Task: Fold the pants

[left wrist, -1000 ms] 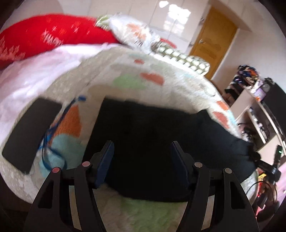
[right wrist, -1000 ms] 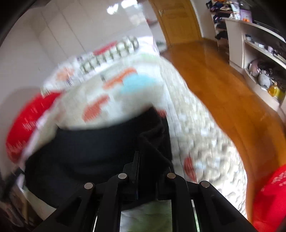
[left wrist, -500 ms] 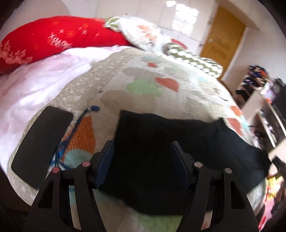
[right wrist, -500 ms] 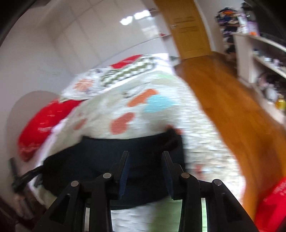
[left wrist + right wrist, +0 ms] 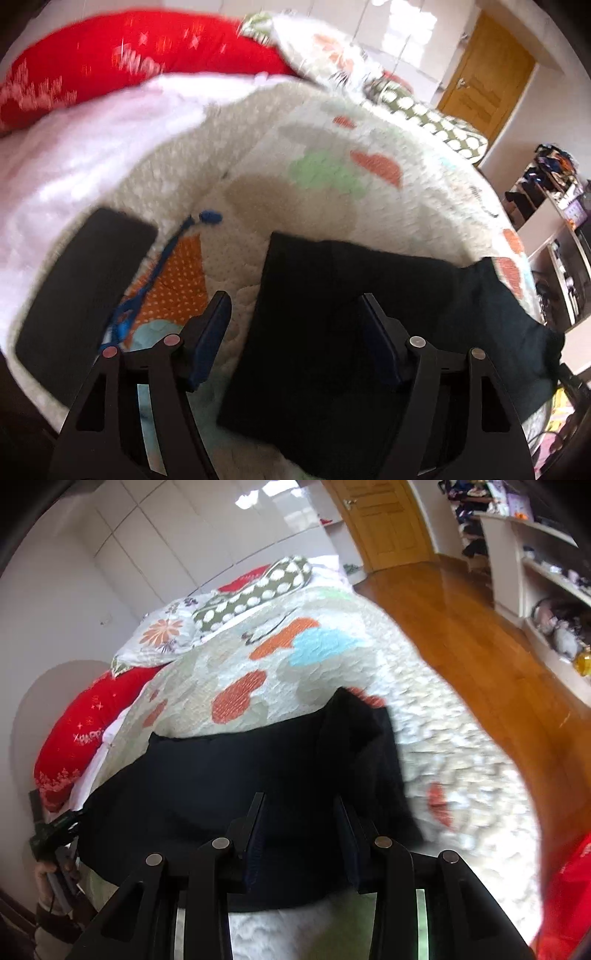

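Black pants (image 5: 354, 314) lie folded flat across the patterned quilt (image 5: 325, 184), also shown in the right wrist view (image 5: 236, 775). My left gripper (image 5: 293, 308) is open and empty, hovering over the pants' left end. My right gripper (image 5: 299, 805) is open and empty over the pants' near edge. The pants' right end (image 5: 365, 738) is bunched in a raised fold.
A black phone-like slab (image 5: 85, 284) and a blue cord (image 5: 162, 273) lie left of the pants. A red pillow (image 5: 122, 55) and patterned pillows (image 5: 251, 594) are at the bed's head. Wooden floor (image 5: 480, 657), shelves (image 5: 546, 572) and a door (image 5: 484, 70) lie to the right.
My right gripper let go of the pants' fold and opened wider. Both grippers have pulled back slightly from the pants. The pants now lie still on the quilt.
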A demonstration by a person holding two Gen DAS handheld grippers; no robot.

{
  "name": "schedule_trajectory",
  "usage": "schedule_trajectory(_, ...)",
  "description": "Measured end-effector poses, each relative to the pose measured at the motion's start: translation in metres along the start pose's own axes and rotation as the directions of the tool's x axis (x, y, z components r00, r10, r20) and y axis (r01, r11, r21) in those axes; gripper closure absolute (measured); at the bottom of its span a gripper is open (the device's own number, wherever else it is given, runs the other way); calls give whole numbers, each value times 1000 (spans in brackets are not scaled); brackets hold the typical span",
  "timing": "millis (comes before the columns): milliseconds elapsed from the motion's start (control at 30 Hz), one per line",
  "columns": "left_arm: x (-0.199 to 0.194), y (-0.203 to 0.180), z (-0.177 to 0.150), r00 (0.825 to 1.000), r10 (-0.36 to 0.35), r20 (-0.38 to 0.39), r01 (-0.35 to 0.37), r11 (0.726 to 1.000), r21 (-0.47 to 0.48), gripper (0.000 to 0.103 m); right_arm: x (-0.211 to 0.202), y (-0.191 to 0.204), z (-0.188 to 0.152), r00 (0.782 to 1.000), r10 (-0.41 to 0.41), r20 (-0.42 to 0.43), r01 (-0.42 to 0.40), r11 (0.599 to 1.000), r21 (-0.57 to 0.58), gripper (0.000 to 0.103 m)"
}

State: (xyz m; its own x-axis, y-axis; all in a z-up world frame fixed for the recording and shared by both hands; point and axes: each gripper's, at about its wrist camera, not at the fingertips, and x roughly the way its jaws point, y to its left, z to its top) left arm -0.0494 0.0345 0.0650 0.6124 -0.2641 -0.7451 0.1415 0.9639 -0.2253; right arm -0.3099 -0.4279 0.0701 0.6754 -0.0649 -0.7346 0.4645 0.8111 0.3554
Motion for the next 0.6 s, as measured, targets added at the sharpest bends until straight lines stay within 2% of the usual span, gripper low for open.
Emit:
schedule_trajectory(133, -30, -30, -1, 995, -92, 35, 90, 994, 67, 31, -19, -21, -6, 999, -40, 31, 38, 998, 59, 58)
schedule_trajectory(233, -37, -67, -3, 983, -185, 10, 183, 975, 129, 31, -18, -34, -9, 1000, -21, 12, 20, 994, 105, 52)
schedule_trajectory(333, -26, -113, -9, 964, -258, -61, 265, 945, 193, 31, -9, -37, -10, 1000, 0, -10, 1, 994, 110, 44)
schedule_trajectory(400, -15, -147, -15, 955, -275, -113, 295, 926, 236, 31, -9, -38, -12, 1000, 9, -6, -9, 994, 108, 41)
schedule_trajectory(500, 8, -206, -28, 925, -320, -206, 371, 875, 310, 31, -6, -42, -10, 1000, 18, -5, -18, 992, 126, 39)
schedule_trajectory(600, 27, -258, -39, 900, -333, -281, 420, 832, 361, 31, -1, -47, -6, 999, -27, -17, 29, 991, 132, 39)
